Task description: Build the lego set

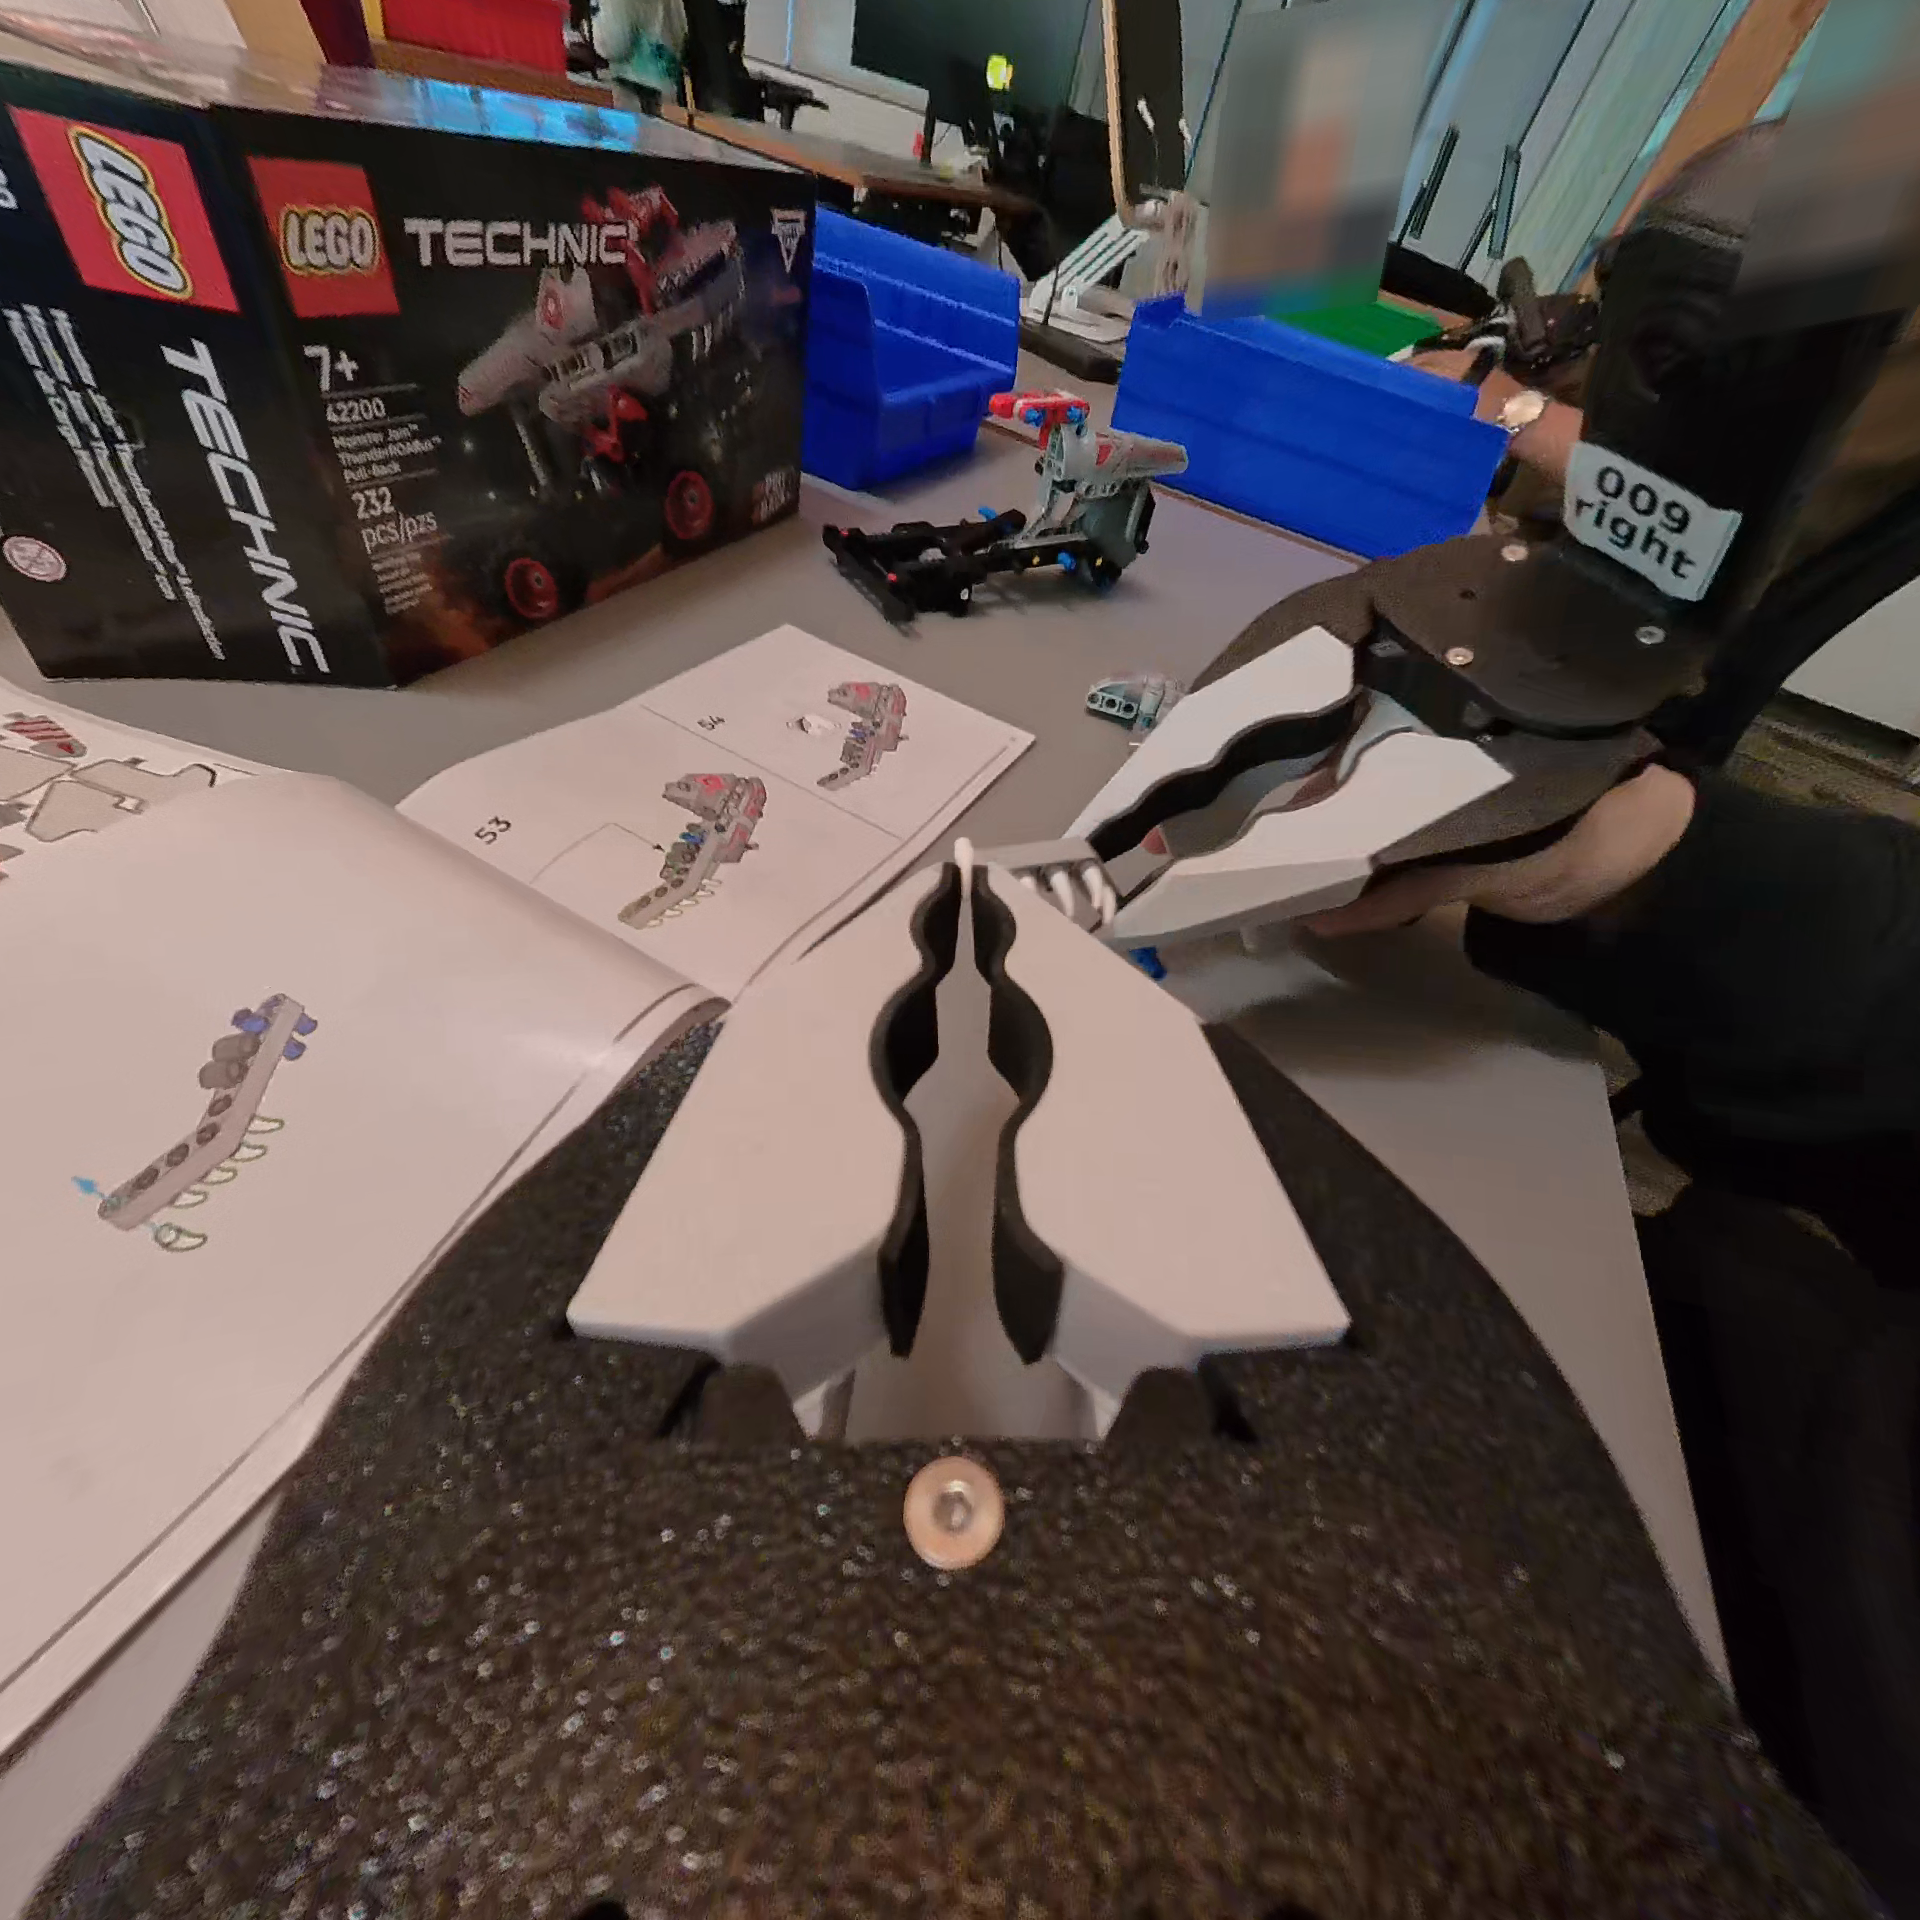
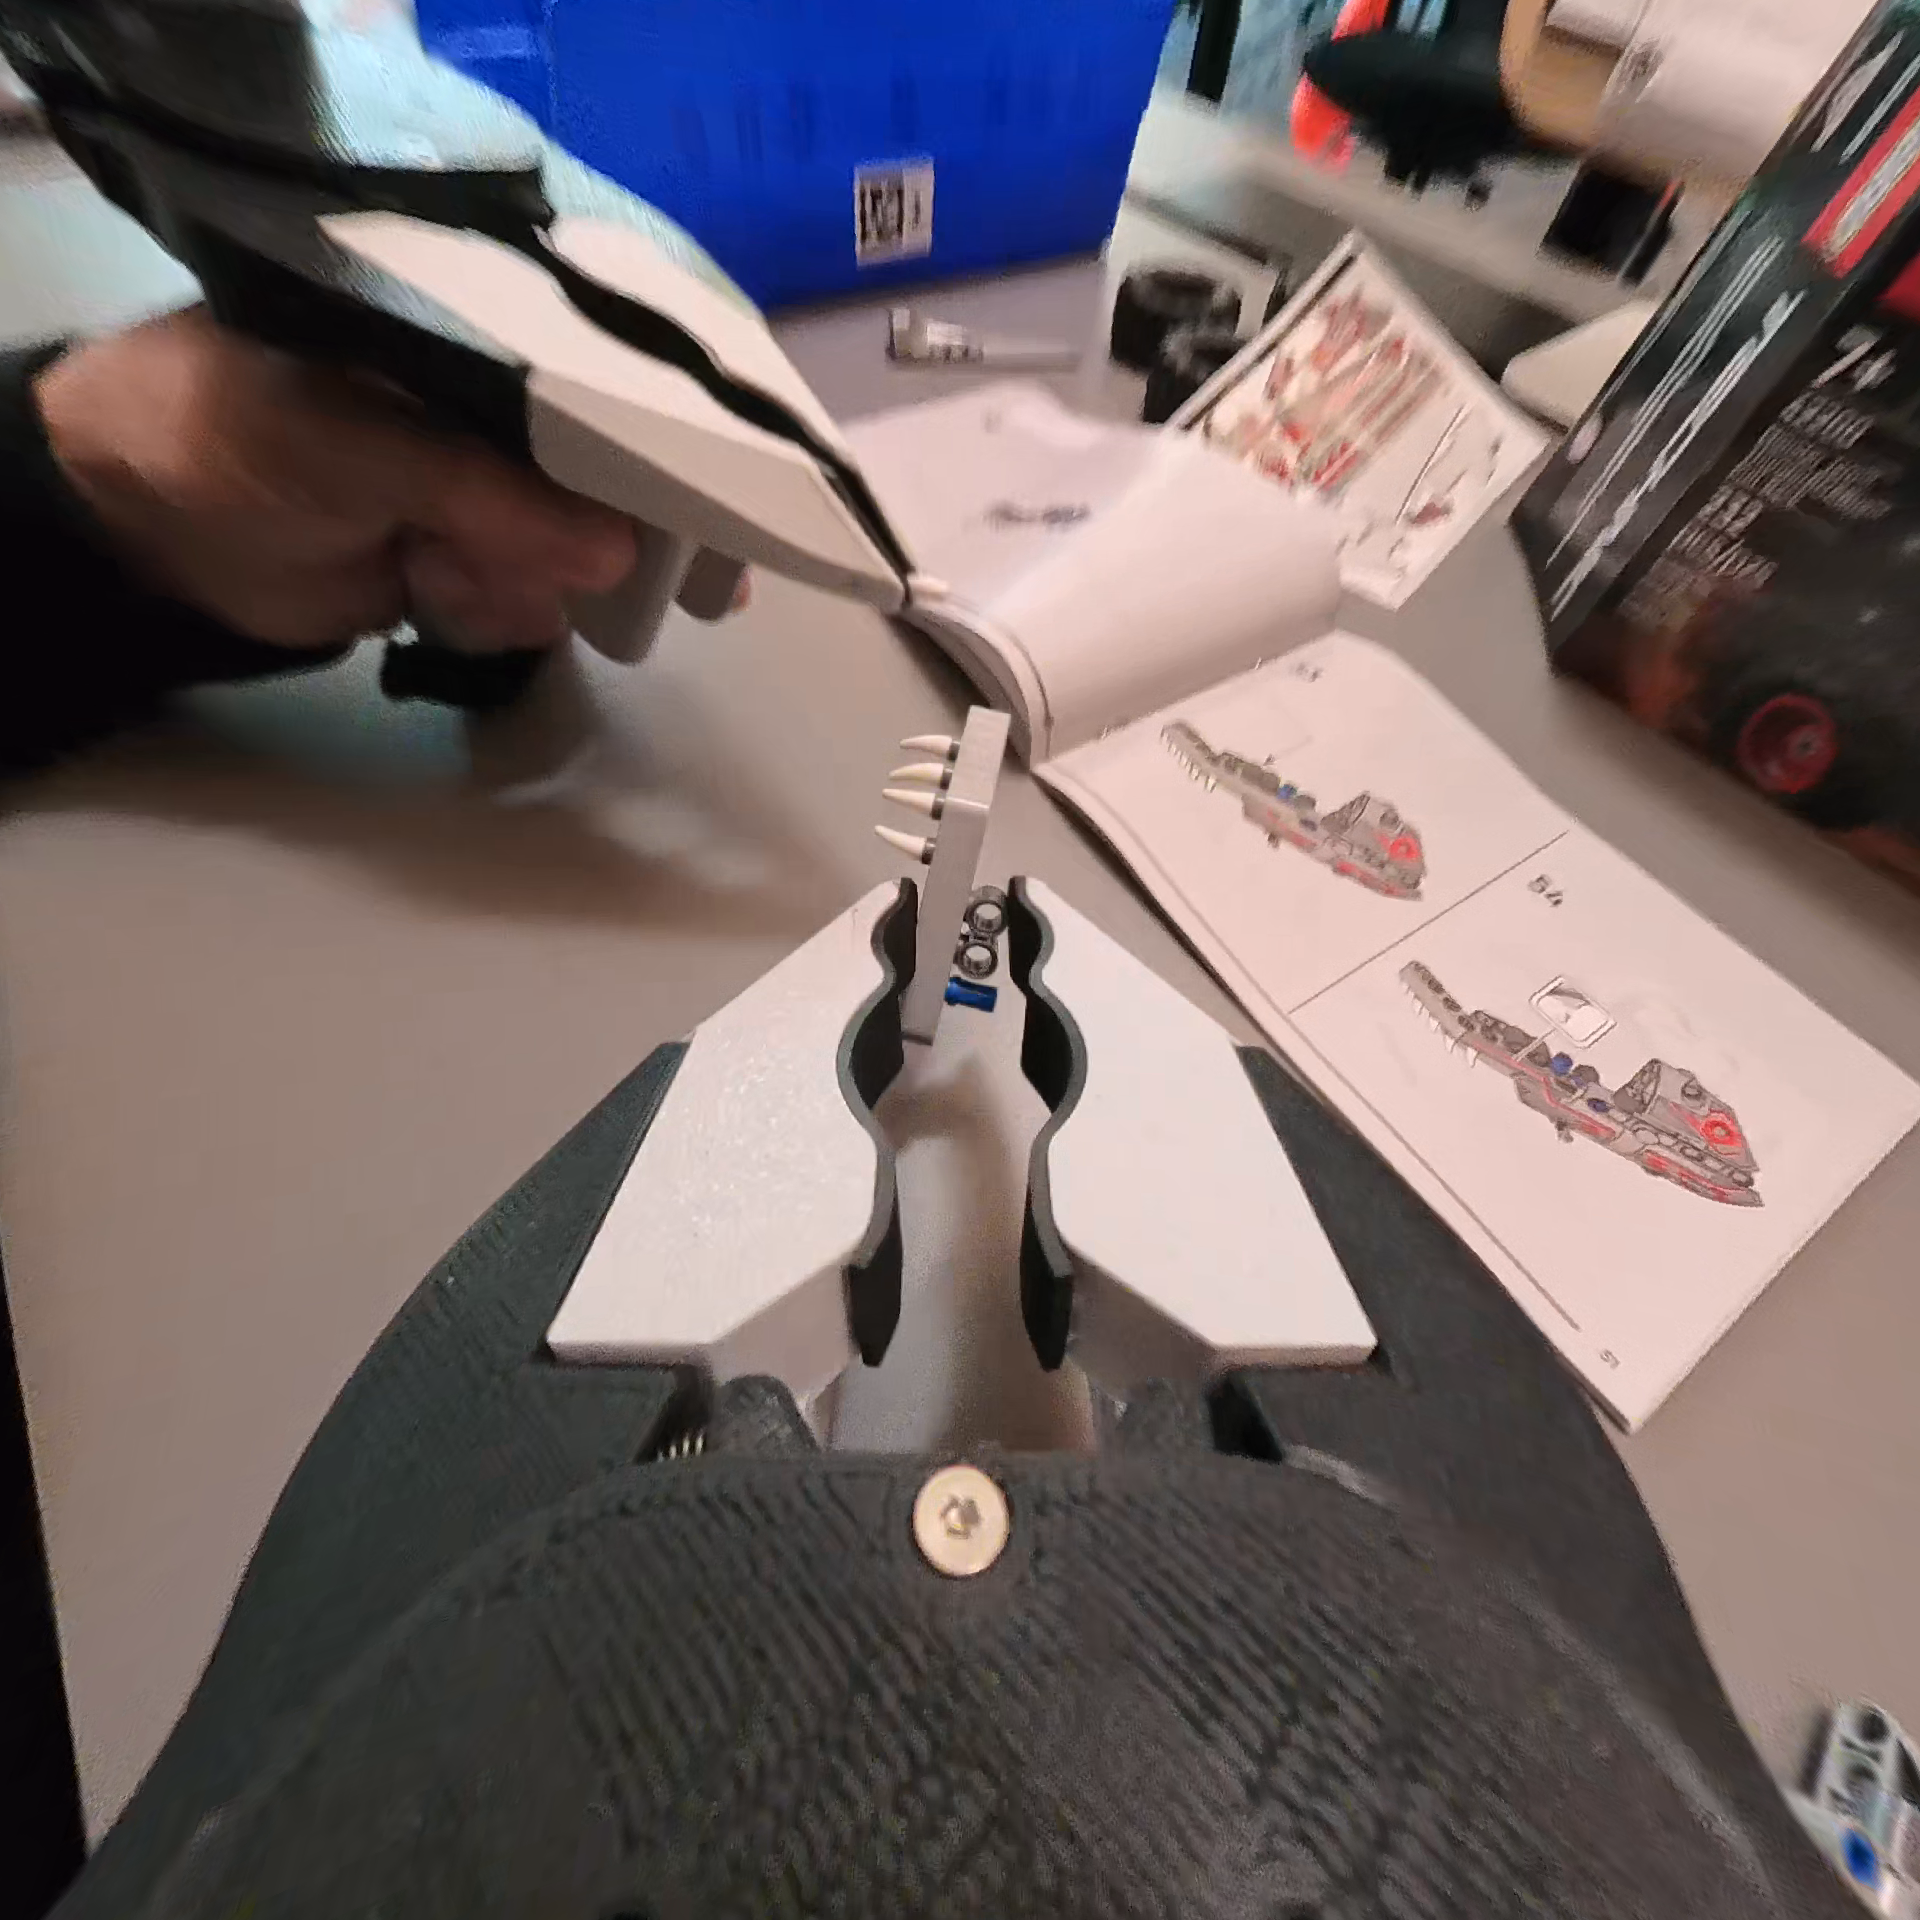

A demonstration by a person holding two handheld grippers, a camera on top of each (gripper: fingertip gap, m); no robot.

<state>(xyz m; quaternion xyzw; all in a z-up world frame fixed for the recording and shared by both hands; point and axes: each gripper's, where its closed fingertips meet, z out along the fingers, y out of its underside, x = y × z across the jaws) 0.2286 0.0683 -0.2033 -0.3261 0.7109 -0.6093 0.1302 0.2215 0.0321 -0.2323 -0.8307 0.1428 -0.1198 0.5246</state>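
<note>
Gripping a grey toothed beam (image 2: 961, 831), the right gripper's (image 2: 961, 904) fingers (image 2: 894, 935) leave its teeth protruding beyond them.

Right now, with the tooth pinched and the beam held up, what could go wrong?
1. The left gripper pinches the white tooth only at its fingertips; a push could squirt it out or twist it.
2. The right gripper holds the grey beam near one end, long side free; pressing on the tooth row may lever it out of the grip.
3. The open instruction booklet lies right beside the work; a dropped tooth could slide under its pages.
</note>
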